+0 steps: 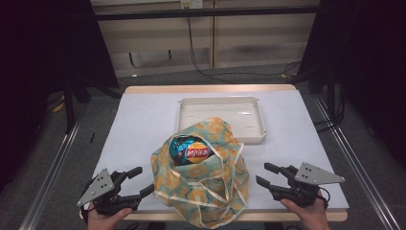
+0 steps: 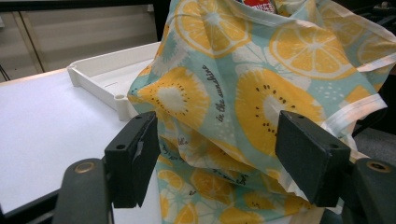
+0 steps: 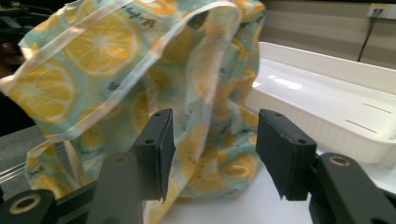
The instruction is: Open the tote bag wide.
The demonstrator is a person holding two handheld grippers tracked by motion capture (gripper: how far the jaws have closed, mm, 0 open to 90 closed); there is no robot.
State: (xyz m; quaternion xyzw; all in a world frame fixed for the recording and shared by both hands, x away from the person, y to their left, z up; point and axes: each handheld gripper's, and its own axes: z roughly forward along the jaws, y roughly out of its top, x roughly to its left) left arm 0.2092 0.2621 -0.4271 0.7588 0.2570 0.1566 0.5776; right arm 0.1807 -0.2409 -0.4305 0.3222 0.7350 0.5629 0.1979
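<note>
Nearest, at the desk's front edge, two grippers flank one citrus-print fabric bag (image 1: 203, 179): left gripper (image 1: 135, 181) and right gripper (image 1: 263, 174), both with jaws apart, holding nothing. One chip packet (image 1: 191, 150) sits inside the bag. Beyond, one white tray (image 1: 220, 108) touches the bag.

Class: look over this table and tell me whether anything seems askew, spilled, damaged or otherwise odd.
Nothing is spilled or damaged. The fruit-print bag slumps crookedly against the white tray, with a snack packet poking out its open top.
</note>
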